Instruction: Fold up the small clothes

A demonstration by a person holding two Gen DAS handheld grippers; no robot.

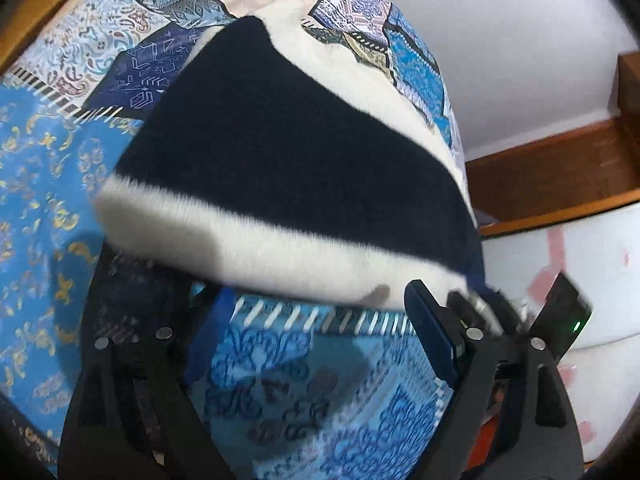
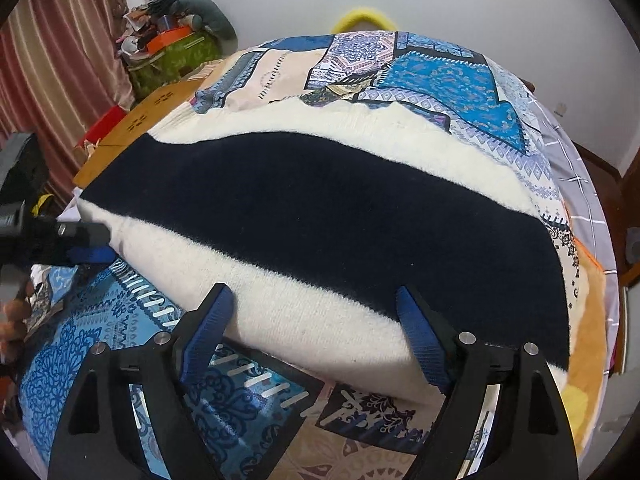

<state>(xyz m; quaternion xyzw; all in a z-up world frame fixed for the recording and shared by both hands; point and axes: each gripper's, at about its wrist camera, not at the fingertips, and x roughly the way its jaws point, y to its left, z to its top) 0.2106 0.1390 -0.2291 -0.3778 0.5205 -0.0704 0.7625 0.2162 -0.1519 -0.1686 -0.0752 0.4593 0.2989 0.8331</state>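
Right wrist view: we hold both claws wide, right claw (image 2: 312, 320) and left claw (image 1: 316, 312), at the near white edge of the soft, thick, floppy striped knit (image 2: 312, 200) on the bed (image 2: 460, 76).

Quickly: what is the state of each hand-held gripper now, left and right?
Left hand-held gripper: open, holding nothing, at the sweater's edge.
Right hand-held gripper: open, holding nothing.

Even bright light, motion blur, fisheye vignette

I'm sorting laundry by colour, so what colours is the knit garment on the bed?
Cream-white with one wide navy-black band across it; the knit garment shows best in the right wrist view.
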